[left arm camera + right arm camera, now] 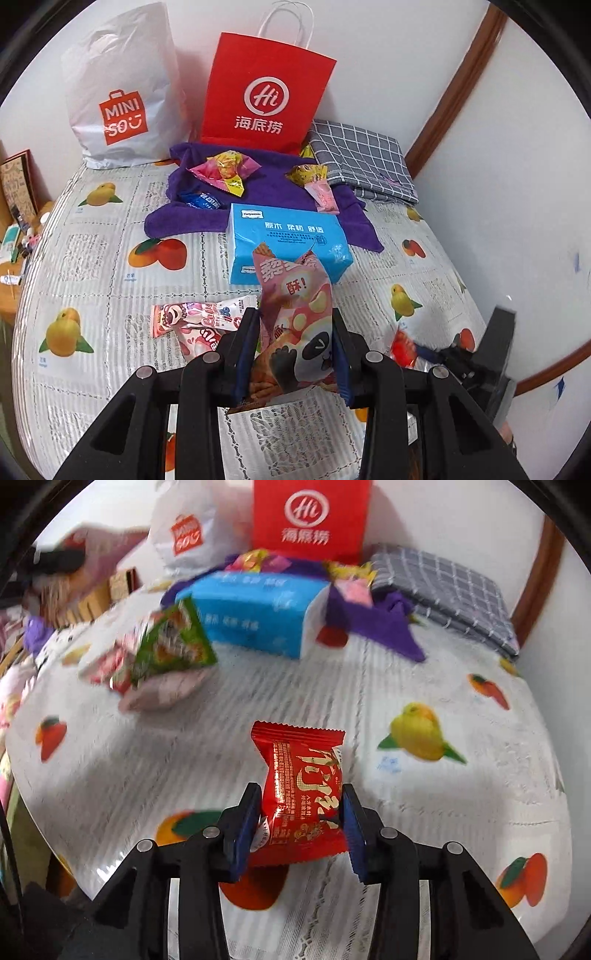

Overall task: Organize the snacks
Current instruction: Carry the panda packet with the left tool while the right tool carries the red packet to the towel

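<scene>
Left wrist view: your left gripper (pixel 295 350) is clamping the pink panda snack bag (pixel 295 325), while your right gripper (pixel 301 825) is pinching the red packet (pixel 303 794); both slick wrappers risk slipping out above the tabletop (pixel 258 709).

Both wrist views facing red bag (pixel 266 92)

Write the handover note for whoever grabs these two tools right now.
Left tool: shut on the pink panda snack bag, held above the tablecloth.
Right tool: shut on the red snack packet, also lifted.
Loose: pink packets near the left tool, candies on the purple towel, beside the blue tissue pack.
Red paper bag and white Miniso bag stand at the back.
Left: place both held snacks, then gather the rest.
</scene>
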A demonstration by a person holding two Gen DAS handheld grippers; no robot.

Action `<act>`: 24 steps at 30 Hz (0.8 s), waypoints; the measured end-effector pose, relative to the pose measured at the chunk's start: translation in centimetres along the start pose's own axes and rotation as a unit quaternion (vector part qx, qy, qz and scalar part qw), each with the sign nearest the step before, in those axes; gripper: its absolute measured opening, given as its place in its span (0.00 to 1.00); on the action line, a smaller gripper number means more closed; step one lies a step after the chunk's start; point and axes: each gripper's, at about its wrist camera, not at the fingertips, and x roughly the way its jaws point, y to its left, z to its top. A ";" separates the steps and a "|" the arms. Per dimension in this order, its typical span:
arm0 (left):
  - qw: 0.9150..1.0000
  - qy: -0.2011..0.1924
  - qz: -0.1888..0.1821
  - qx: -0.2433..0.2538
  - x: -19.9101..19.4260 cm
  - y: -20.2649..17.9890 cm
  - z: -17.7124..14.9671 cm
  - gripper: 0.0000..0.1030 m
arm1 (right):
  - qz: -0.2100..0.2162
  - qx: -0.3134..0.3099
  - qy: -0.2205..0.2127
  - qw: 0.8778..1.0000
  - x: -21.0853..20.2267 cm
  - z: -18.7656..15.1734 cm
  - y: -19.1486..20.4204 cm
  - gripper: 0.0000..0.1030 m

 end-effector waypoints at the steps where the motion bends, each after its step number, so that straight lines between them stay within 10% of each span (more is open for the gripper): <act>1: 1.000 0.000 -0.001 0.003 0.0 0.0 0.1 0.34 | 0.000 0.008 -0.007 1.000 -0.5 0.4 -0.1 0.41; 24: 1.000 -0.016 -0.018 0.008 -1.1 1.3 6.3 0.34 | 0.008 0.093 -0.113 0.989 -5.8 14.2 1.0 0.42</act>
